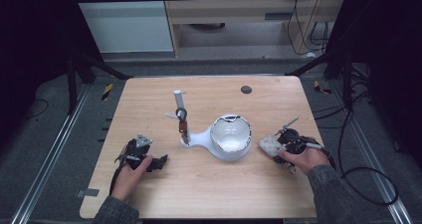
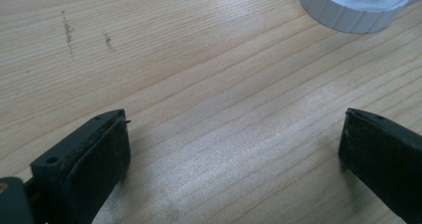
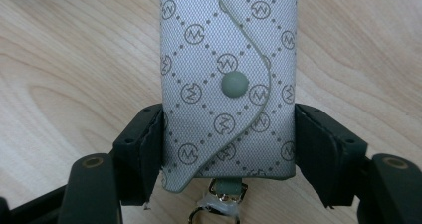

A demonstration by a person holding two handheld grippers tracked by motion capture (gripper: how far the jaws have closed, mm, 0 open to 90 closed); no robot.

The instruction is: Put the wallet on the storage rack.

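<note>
My right gripper clamps its jaws on the grey monogrammed fabric key pouch, so I should lift squarely off the desk, my left gripper jaws apart.

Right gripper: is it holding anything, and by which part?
Yes. The right gripper is shut on the grey monogram-patterned fabric key pouch, its pads pressing the pouch's two long sides near the metal-ring end.
</note>
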